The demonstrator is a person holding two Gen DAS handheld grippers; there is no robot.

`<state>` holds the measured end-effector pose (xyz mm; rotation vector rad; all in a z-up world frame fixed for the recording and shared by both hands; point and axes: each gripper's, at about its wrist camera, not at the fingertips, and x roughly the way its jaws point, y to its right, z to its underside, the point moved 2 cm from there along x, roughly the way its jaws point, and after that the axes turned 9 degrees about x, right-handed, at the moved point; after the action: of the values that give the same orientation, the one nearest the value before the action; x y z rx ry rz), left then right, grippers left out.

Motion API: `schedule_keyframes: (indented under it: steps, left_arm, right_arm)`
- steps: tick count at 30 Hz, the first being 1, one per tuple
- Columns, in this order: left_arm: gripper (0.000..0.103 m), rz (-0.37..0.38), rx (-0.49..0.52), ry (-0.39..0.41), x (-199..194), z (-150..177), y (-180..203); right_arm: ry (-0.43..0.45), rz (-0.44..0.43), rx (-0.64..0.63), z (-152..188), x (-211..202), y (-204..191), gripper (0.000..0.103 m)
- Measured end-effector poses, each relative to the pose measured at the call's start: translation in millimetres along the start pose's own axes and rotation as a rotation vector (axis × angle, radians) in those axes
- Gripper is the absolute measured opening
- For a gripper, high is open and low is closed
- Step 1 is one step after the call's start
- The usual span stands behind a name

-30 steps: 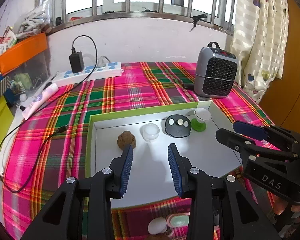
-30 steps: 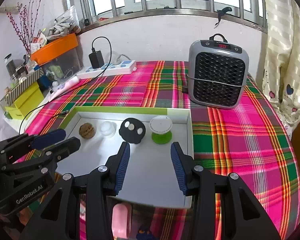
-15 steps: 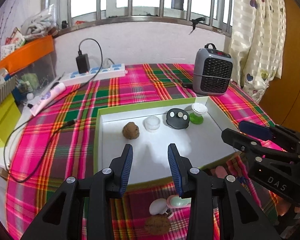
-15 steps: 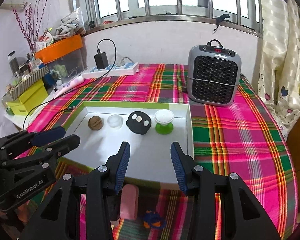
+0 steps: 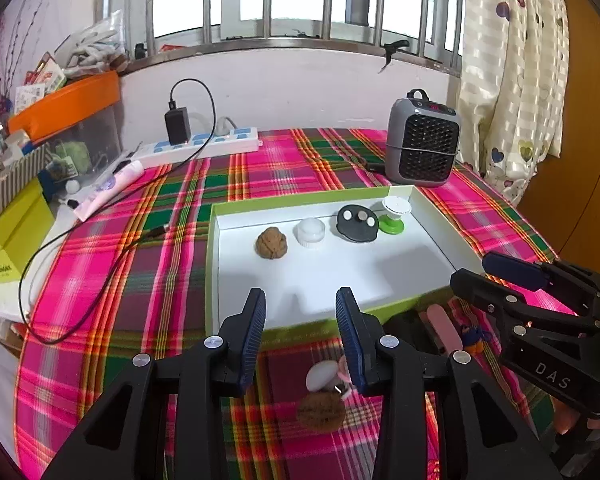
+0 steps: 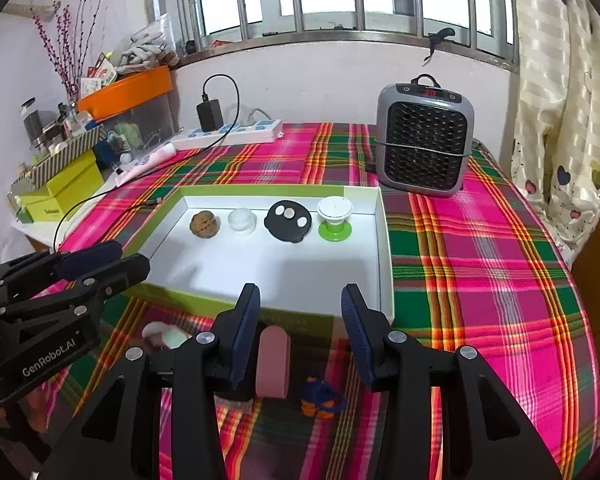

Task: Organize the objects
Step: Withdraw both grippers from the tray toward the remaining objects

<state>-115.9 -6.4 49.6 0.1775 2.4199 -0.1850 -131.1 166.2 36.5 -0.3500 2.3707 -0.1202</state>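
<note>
Tray point(image 6: 384, 240), mid-frame on plaid counter point(image 6: 480, 248): walnut point(image 6: 205, 222), white cap point(image 6: 242, 221), black disc point(image 6: 288, 222), green-base spool point(image 6: 335, 218) lined along far wall. Both hand-held grippers, left point(image 5: 301, 334) and right point(image 6: 300, 332), released, jaws apart, empty. Since a second ago both pulled back; tray now farther up frame. Newly visible in lower frame, still unsorted: second walnut point(image 5: 321, 412), pink block point(image 6: 273, 362), blue-orange toy point(image 6: 322, 398). Next pick likely there.

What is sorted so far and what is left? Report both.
Done: a walnut, clear cap, black disc and green stand sit in a row in the tray. In hand: nothing; left gripper and right gripper are open. Left: pink block, blue toy, second walnut.
</note>
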Motion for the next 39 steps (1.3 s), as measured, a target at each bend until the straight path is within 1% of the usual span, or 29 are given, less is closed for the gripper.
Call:
schedule_keyframes:
  steps: [10, 13, 17, 20, 28, 39]
  left_arm:
    - [0.035, 0.003, 0.008, -0.010, -7.2, 15.4, 3.3]
    - [0.035, -0.021, 0.028, -0.013, -8.8, 20.7, 6.0]
    - [0.036, -0.018, 0.040, -0.015, -10.6, 26.6, 8.0]
    - [0.036, -0.031, 0.052, -0.012, -12.7, 29.0, 10.4]
    - [0.038, 0.001, 0.041, -0.013, -16.7, 36.2, 11.0]
    - [0.040, 0.050, -0.019, -0.055, -8.8, 54.1, -3.9]
  right_arm:
    - [-0.005, -0.008, -0.008, 15.4, -8.6, -4.2, 0.044]
    - [-0.006, -0.005, -0.006, 20.6, -10.8, -3.5, 0.044]
    - [-0.014, 0.002, 0.002, 27.1, -11.6, -0.4, 0.044]
    - [-0.016, 0.014, -0.004, 31.1, -12.2, 0.1, 0.044]
    - [-0.023, 0.016, -0.010, 37.4, -14.5, 0.2, 0.044]
    - [-0.043, 0.019, 0.023, 46.4, -16.2, 9.8, 0.044]
